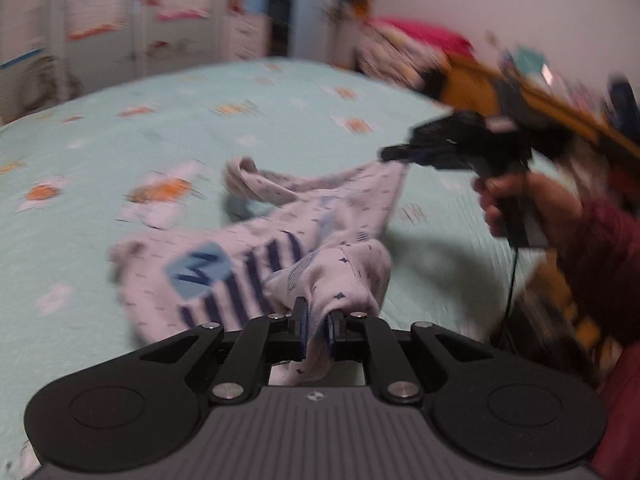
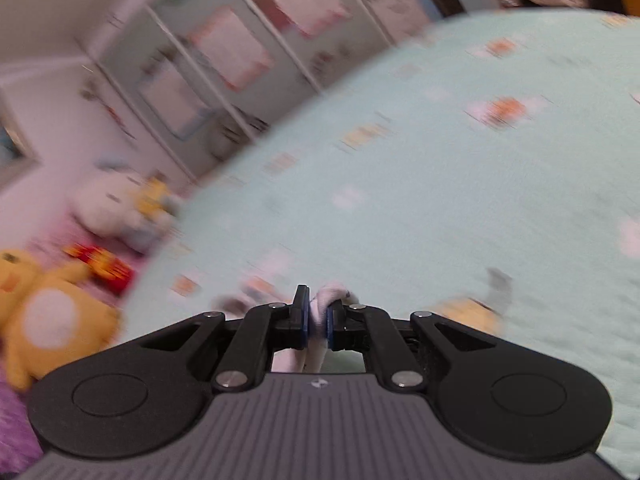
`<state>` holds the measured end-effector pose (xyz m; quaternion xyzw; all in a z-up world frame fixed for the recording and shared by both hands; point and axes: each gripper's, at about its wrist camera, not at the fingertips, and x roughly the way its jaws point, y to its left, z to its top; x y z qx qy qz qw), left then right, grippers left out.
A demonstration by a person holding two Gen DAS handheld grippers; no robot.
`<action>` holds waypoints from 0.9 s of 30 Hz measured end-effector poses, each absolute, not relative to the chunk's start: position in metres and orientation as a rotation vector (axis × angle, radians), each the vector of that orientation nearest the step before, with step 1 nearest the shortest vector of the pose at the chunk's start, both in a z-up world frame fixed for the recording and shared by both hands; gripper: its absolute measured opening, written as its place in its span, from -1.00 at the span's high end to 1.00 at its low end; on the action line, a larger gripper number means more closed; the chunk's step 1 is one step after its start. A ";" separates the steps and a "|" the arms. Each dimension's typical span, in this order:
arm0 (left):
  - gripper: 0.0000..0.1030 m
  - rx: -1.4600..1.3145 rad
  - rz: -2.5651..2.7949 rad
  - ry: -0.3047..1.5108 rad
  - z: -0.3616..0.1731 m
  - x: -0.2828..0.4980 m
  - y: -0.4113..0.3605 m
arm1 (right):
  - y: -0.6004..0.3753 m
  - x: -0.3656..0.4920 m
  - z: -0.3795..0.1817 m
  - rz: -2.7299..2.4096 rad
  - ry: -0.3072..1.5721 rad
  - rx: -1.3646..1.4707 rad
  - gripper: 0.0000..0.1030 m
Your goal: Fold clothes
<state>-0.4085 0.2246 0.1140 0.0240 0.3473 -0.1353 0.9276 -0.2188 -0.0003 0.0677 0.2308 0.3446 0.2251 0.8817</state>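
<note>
Left gripper (image 1: 318,322) and right gripper (image 1: 394,155) each pinch a hem of the patterned baby garment (image 1: 256,248), lifted over the wide, mostly bare mint bedspread (image 1: 200,120).

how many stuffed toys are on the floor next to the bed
2 that I can make out: a yellow stuffed toy at the lower left of the right wrist view, and a white stuffed toy farther back beside the bed. The picture is blurred, so more may be hidden.
</note>
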 end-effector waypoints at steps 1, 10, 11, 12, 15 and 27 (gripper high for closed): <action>0.82 0.083 -0.300 0.735 0.106 -0.404 0.212 | -0.004 -0.218 0.055 0.448 0.755 0.459 0.84; 0.77 0.099 -0.327 0.801 0.091 -0.386 0.209 | -0.012 -0.255 0.029 0.395 0.878 0.459 0.25; 0.76 0.099 -0.336 0.807 0.090 -0.386 0.210 | -0.006 -0.259 0.032 0.433 0.889 0.455 0.22; 0.76 0.108 -0.344 0.809 0.091 -0.387 0.205 | 0.001 -0.262 0.035 0.471 0.901 0.451 0.10; 0.73 0.130 -0.366 0.814 0.091 -0.391 0.194 | 0.022 -0.273 0.041 0.587 0.943 0.442 -0.03; 0.61 0.152 -0.428 0.845 0.081 -0.394 0.174 | 0.112 -0.319 0.032 0.868 1.120 0.253 -0.17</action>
